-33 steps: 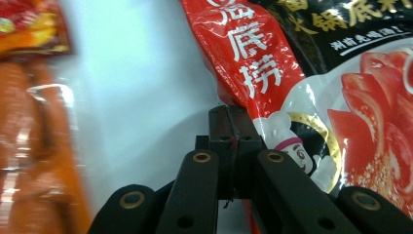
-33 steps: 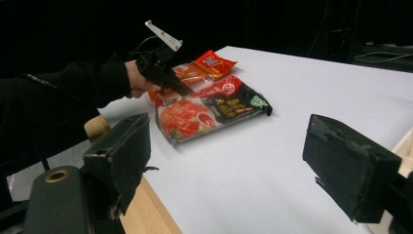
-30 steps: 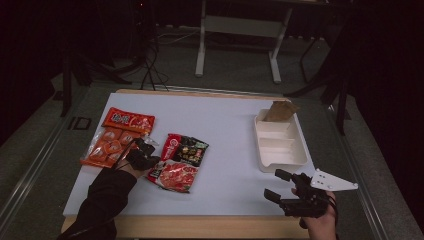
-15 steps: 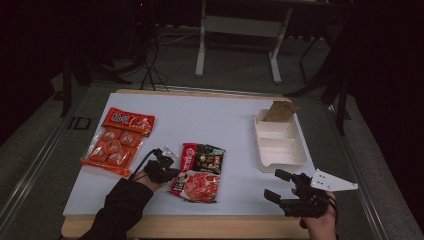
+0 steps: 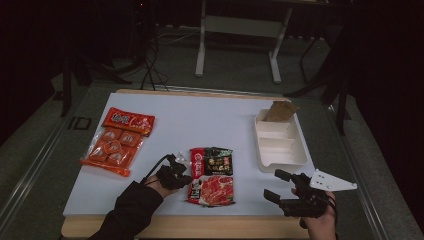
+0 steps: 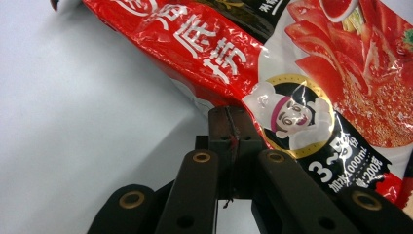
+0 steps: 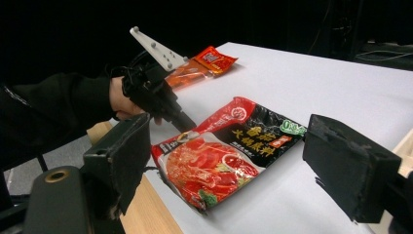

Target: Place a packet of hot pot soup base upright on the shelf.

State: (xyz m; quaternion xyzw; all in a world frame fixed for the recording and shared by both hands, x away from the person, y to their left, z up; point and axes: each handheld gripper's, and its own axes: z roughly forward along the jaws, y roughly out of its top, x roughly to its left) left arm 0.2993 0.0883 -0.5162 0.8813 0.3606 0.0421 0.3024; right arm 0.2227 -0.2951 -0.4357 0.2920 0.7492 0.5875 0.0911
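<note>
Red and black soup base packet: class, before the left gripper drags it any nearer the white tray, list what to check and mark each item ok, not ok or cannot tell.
1. Left gripper shut on the soup base packet: ok, jaws pinch its edge.
2. Packet flat on the white table: not ok, the gripped edge is lifted.
3. Path to the white tray free: ok, bare table lies between.
4. Tray has room: ok, the near compartments are empty; a brown packet sits in the far one.
5. Right gripper open and clear of the packet: ok.
6. Orange snack bags out of the way: ok, at the far left.
</note>
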